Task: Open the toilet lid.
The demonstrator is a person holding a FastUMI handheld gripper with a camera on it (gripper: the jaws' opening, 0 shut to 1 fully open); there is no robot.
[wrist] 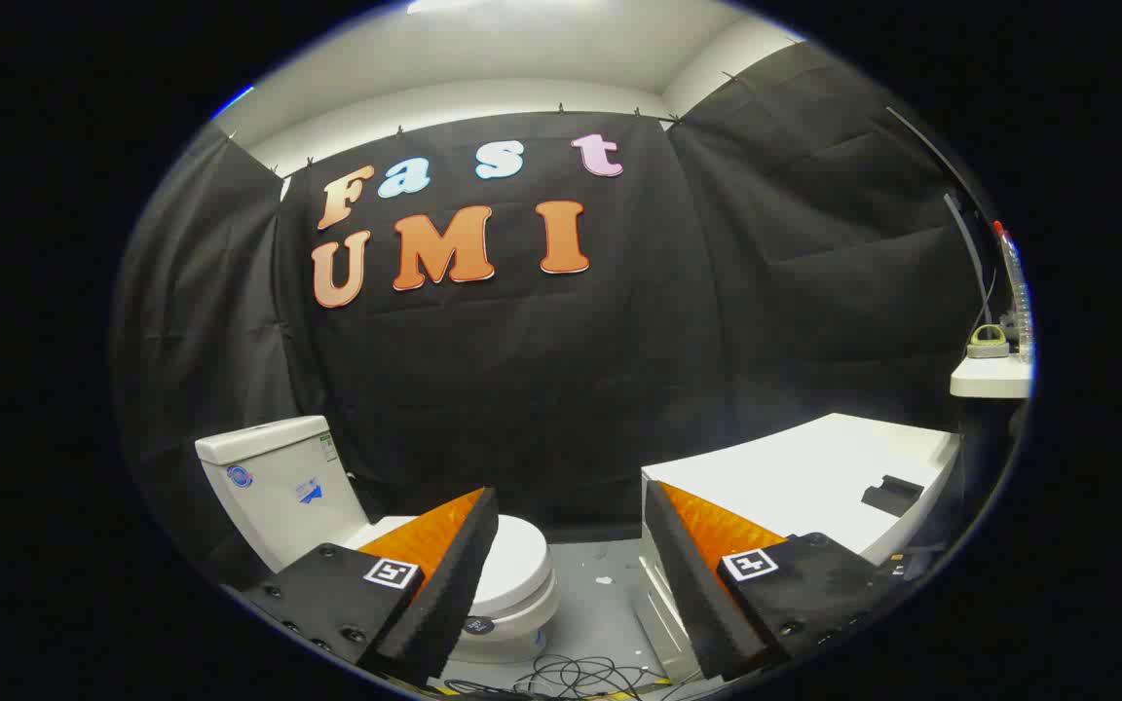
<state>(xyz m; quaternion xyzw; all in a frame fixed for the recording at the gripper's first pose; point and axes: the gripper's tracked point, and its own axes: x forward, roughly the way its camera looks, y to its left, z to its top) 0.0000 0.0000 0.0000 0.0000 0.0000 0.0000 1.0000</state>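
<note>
One gripper (571, 584), fingers spread wide apart with nothing between them, hangs well short of the work.

Largest first: a white flat-topped cabinet or bench (814, 467) stands beyond the right finger, close enough that a careless swing to that side would knock into its corner. I judge this the main collision risk on approach.

Next, the white ceramic toilet (522, 594) sits low beyond the left finger, its boxy white cistern (274, 477) behind it against the cloth wall. The white oval toilet lid (517, 560) lies down flat and closed, part hidden by the left finger. Task not started.

Risks as I read them: the lid's front lip is thin and smooth, so a shallow bite could slip off; the finger blocks my sight of that edge, so I may misjudge depth with this fisheye. Lifting too fast could slam the lid back against the cistern.

Smallest: a tangle of thin black cables (571, 674) lies on the grey floor (610, 594) just ahead of the fingers. Coming in low could snag them.
</note>
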